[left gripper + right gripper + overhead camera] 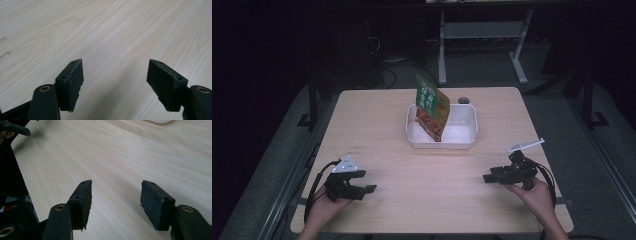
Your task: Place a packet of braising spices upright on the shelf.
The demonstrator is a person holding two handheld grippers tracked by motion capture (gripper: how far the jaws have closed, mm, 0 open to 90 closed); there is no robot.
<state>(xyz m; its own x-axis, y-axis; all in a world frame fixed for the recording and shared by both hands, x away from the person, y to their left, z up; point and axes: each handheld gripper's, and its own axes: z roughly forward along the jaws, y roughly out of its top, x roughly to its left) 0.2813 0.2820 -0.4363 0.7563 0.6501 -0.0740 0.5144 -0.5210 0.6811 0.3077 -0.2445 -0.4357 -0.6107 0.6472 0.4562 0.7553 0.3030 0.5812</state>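
Observation:
A white plastic tub (pixel 462 135) sits at the middle of the wooden table (pixel 402 165), toward the far side. A green and orange food packet (pixel 432 107) stands tilted in the tub's left half. My left gripper (pixel 364 181) rests low at the near left, held in a hand, jaws open over bare wood (pixel 115 75). At the near right my right gripper (pixel 488 177) points left, also open with nothing between its jaws (pixel 116 202).
A small dark round object (pixel 463 100) lies just behind the tub near the far edge. Beyond the table stand the white legs of a desk frame (pixel 442 50) and cables on the dark floor. The other gripper's jaw tip (pixel 17 129) appears top left in the right gripper view.

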